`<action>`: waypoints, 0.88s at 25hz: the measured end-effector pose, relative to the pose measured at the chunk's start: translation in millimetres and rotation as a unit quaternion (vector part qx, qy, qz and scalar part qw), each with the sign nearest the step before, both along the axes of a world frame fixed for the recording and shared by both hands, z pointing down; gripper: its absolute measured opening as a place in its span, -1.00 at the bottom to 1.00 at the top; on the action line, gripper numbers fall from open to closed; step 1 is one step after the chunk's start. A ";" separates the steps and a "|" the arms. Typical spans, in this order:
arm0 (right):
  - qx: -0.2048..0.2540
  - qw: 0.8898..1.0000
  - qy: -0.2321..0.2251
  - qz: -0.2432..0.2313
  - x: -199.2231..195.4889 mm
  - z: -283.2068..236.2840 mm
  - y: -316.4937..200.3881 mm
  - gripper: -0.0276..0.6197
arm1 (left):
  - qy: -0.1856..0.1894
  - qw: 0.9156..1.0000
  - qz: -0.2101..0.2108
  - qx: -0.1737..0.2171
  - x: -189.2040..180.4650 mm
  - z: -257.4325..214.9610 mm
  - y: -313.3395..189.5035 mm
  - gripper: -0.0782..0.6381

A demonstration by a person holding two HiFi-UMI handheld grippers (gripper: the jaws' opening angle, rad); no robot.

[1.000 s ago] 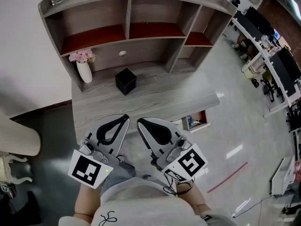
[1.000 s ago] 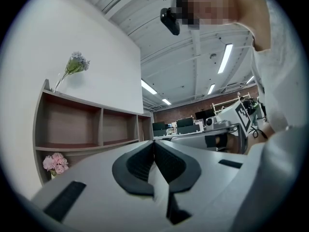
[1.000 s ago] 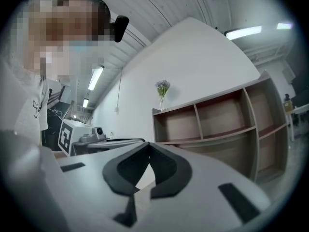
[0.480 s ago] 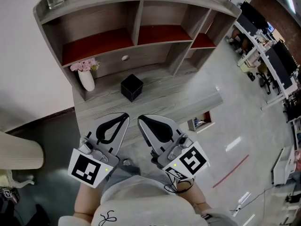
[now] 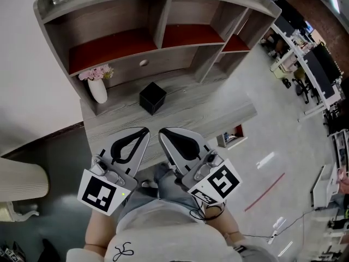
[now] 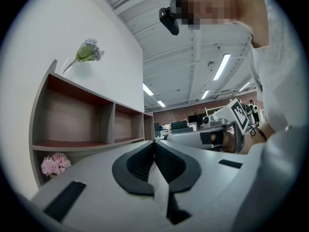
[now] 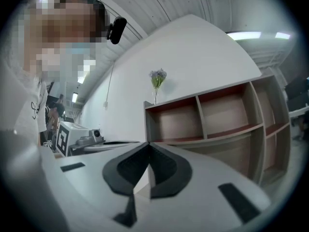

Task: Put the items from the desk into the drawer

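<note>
One vase (image 5: 98, 89): white, with pink flowers, upright at the left end of the desk (image 5: 212, 113), beneath the shelving; not put away.
Left gripper (image 5: 143, 131): held low over the person's lap at the near edge of the desk, pointing at the shelving; its own view shows the jaws pressed together with nothing between them (image 6: 153, 145).
Drawer (image 5: 128, 69): the grey front with a round knob (image 5: 143, 63) under the left shelf; it looks fully shut.
Black box (image 5: 152, 98): a small dark cube standing on the desk just in front of the drawer, well apart from both grippers.
Right gripper (image 5: 162, 131): beside the left one, tips near each other but not touching; jaws likewise closed on nothing (image 7: 147, 146).
Progress: by my reading the task has not begun. No item is inside, the drawer is unopened, and neither gripper is at the knob.
Left to do: pull the drawer open, put the box (and perhaps the vase) inside, close it.
</note>
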State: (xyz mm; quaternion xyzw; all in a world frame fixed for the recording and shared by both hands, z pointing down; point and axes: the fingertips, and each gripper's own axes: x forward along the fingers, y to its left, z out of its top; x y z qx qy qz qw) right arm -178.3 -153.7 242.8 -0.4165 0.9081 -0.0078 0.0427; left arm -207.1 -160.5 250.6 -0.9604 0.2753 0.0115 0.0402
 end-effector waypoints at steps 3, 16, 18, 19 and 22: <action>-0.003 1.000 -0.002 0.002 2.3 4.0 -10.1 -0.89 | -0.001 1.000 -0.004 -0.001 -0.7 3.3 -5.0 -0.75; -0.018 1.000 0.017 -0.018 0.8 21.5 -95.6 -0.89 | 0.002 0.998 -0.070 0.000 -26.5 5.6 -65.4 -0.75; -0.027 0.999 0.025 -0.021 1.3 28.8 -111.5 -0.89 | 0.002 0.997 -0.073 -0.004 -25.4 8.7 -77.1 -0.75; -0.033 0.999 0.030 -0.022 1.7 33.1 -119.3 -0.89 | 0.003 0.997 -0.075 -0.006 -24.7 10.0 -82.7 -0.75; -0.052 0.997 0.047 -0.025 2.8 47.1 -141.0 -0.89 | 0.003 0.997 -0.078 -0.013 -22.4 14.9 -97.0 -0.75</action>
